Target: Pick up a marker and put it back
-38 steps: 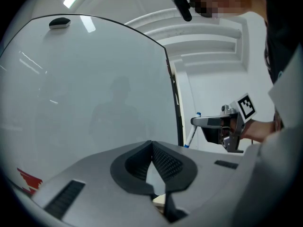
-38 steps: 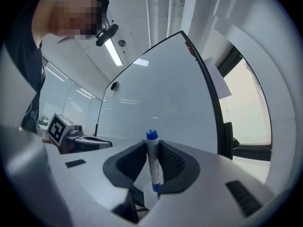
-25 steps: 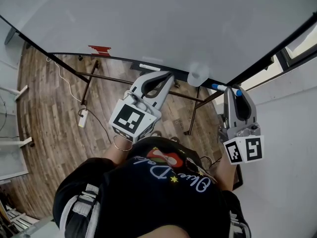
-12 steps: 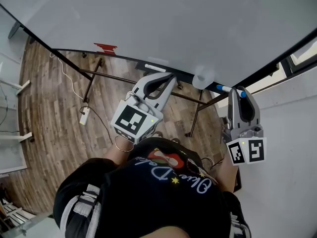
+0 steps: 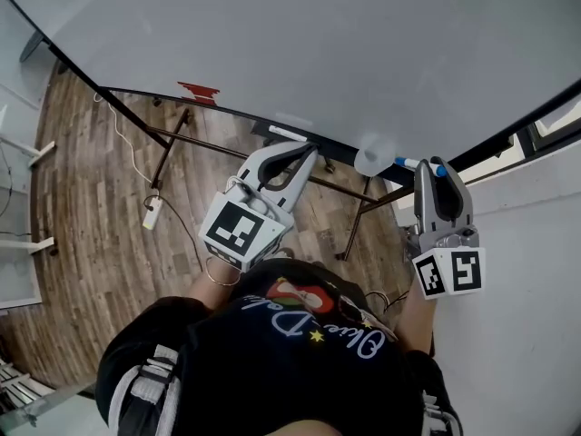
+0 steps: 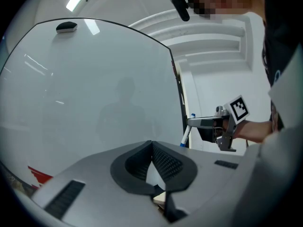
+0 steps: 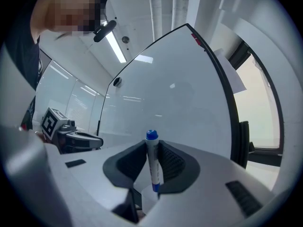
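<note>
the pick-up looks done and the put-back remains: the right gripper (image 7: pixel 152 148) is clamped on the marker (image 7: pixel 152 167), which stands crosswise between its pads, blue cap poking out one side. the left gripper (image 6: pixel 152 145) has its jaws closed together on nothing, off to the right gripper's left. both point at the whiteboard (image 5: pixel 318 44). i judge the next move calls for carrying the marker to the dark ledge (image 5: pixel 227 114) under the board, just ahead of the tips, then easing the jaws apart. count: two grippers, one marker for certain, one whiteboard, one pale cup-like thing (image 5: pixel 370 159) beside the right tips; a white strip (image 5: pixel 287 133) ahead of the left gripper may be another marker, i cannot tell.
</note>
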Demonstrator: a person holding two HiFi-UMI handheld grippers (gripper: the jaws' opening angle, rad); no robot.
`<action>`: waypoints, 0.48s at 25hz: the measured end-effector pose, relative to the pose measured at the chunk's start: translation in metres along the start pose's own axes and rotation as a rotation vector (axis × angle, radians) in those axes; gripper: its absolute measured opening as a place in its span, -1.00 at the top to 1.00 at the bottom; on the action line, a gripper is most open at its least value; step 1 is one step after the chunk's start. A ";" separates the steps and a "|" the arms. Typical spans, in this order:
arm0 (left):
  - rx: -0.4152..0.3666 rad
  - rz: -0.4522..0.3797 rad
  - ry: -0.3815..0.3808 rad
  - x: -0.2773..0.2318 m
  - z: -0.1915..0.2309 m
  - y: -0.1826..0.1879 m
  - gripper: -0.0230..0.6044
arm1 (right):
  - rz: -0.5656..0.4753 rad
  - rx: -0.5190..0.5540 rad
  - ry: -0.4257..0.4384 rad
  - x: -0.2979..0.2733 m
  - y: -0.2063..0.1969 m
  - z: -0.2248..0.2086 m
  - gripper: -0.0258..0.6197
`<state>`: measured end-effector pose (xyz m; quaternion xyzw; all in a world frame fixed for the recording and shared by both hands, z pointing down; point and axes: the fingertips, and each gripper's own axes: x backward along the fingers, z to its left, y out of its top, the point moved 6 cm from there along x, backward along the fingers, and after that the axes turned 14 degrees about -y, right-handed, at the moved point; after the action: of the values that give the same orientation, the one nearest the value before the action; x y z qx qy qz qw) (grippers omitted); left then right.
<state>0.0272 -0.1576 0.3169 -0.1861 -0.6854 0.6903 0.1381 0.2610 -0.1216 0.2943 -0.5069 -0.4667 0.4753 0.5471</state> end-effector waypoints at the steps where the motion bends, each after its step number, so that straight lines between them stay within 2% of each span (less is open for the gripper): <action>1: 0.000 0.000 0.004 0.001 0.000 0.000 0.92 | 0.004 0.004 0.004 -0.003 -0.002 0.001 0.69; 12: 0.003 0.008 0.040 0.006 0.007 -0.001 0.92 | 0.075 0.053 0.025 -0.028 -0.031 0.005 0.69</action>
<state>0.0184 -0.1612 0.3170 -0.2025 -0.6806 0.6881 0.1492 0.2545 -0.1496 0.3243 -0.5152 -0.4276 0.5012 0.5482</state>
